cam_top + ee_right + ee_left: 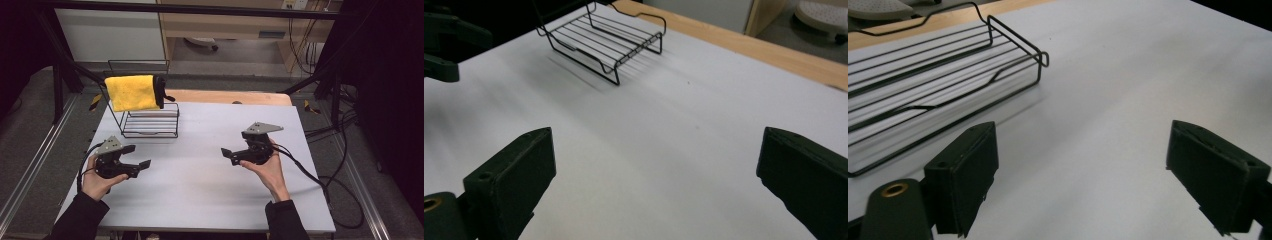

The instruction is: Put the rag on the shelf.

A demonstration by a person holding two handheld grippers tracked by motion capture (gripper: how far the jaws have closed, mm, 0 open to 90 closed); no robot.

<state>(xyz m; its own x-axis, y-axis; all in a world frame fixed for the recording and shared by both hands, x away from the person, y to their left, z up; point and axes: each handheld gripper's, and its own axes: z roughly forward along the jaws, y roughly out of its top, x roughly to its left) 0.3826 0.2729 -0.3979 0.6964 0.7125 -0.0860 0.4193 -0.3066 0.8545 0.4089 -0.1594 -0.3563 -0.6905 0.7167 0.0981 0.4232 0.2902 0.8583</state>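
A yellow cloth [132, 92] hangs over the top bar of a black wire rack [150, 122] at the back left of the table, with a black clip [160, 91] at the cloth's right edge. My left gripper [139, 156] is held low over the table's front left, open, nothing between its jaws [1083, 135]. The rack's lower shelf [948, 75] lies just ahead of it. My right gripper [229, 156] hovers right of centre, pointing left, also open and empty [656, 145]. From there the rack [609, 40] stands farther off, and the left gripper [444, 45] shows at the upper left.
The pale grey tabletop [200, 190] has a wooden strip [230, 96] along its back edge. Black cables [320, 185] trail off the right side. Dark frame posts [320, 75] stand around the table, with floor rails at either side.
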